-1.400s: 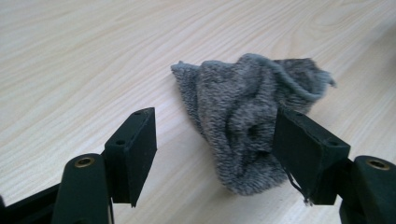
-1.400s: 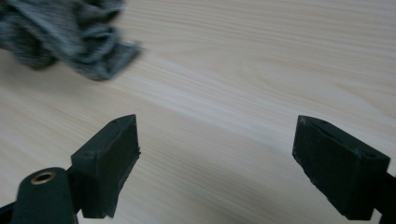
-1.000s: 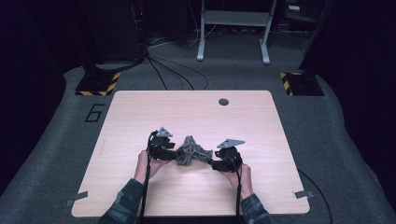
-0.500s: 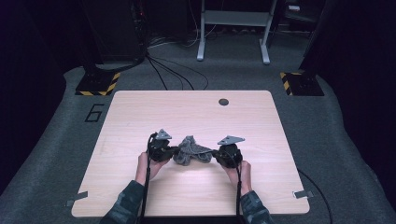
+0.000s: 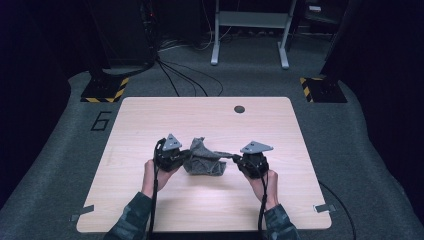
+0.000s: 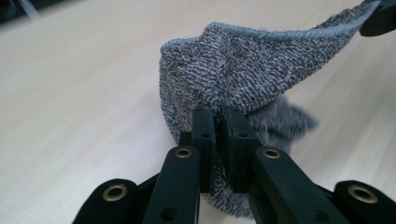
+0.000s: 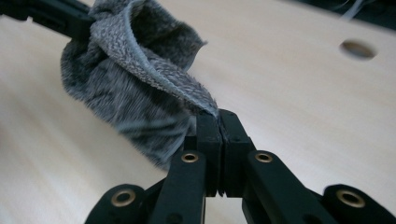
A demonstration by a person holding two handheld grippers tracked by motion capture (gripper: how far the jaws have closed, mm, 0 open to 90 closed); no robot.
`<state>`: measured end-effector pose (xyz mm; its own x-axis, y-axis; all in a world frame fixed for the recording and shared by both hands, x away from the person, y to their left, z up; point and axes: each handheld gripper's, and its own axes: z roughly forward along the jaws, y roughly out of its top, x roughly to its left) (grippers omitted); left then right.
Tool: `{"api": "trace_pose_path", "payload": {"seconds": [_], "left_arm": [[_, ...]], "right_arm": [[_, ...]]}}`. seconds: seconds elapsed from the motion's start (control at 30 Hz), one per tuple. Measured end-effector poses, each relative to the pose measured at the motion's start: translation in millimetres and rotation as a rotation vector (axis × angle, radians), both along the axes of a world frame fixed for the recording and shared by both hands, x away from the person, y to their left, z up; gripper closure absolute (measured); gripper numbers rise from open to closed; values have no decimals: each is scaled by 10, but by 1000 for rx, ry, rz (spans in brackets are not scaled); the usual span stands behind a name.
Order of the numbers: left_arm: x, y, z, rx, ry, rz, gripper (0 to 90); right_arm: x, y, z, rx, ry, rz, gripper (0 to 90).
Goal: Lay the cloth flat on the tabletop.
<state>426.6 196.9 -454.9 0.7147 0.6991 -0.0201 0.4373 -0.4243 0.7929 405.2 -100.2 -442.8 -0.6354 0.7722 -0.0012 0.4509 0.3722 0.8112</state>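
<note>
A crumpled grey towel (image 5: 204, 160) hangs bunched between my two grippers just above the wooden table (image 5: 150, 120), near its front middle. My left gripper (image 5: 186, 156) is shut on the towel's left side; in the left gripper view its jaws pinch a fold of the woven cloth (image 6: 233, 74) at the left gripper (image 6: 218, 114). My right gripper (image 5: 235, 159) is shut on a hemmed corner of the towel (image 7: 135, 60), clamped at the right gripper (image 7: 218, 116). A taut edge of cloth runs between the two. The other gripper's black jaw shows at the top of each gripper view.
A round cable hole (image 5: 239, 109) lies in the table's far right part. Bare tabletop spreads all around the towel. Beyond the table are grey carpet, black cables (image 5: 180, 75), a metal frame's legs (image 5: 250, 30) and yellow-black floor plates (image 5: 105, 90).
Both grippers have moved slightly away from the person and a little apart, carrying the towel; its top edge now stretches tighter between them.
</note>
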Motion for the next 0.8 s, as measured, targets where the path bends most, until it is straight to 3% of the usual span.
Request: {"api": "trace_pose_path", "payload": {"seconds": [0.07, 0.13, 0.17, 0.23, 0.37, 0.5, 0.57, 0.7, 0.8], "left_arm": [[-13, 51, -207, 2, 83, -9, 797], [-27, 96, -335, -11, 143, -2, 688], [-30, 145, -372, -4, 178, 11, 609], [-38, 217, -368, -3, 171, 53, 468], [-38, 285, -210, -38, 131, 88, 339], [-15, 185, -24, -50, 98, 70, 299], [-6, 73, 37, -46, 85, 52, 293], [-29, -233, 110, -3, 58, -13, 294], [1, -378, 94, 26, 72, -14, 287]], "right_arm": [[-46, 38, -164, -34, 57, 34, 885], [-94, 74, -343, -59, 114, 71, 859], [-109, 75, -412, -81, 135, 104, 801], [-153, 39, -480, -69, 153, 107, 651], [-166, -148, -384, 14, 152, 87, 499], [-91, -294, -299, 53, 138, 21, 489], [-11, -303, -305, 48, 143, -17, 496], [189, -177, -395, 16, 187, -54, 520], [274, -66, -456, 12, 199, -52, 533]]}}
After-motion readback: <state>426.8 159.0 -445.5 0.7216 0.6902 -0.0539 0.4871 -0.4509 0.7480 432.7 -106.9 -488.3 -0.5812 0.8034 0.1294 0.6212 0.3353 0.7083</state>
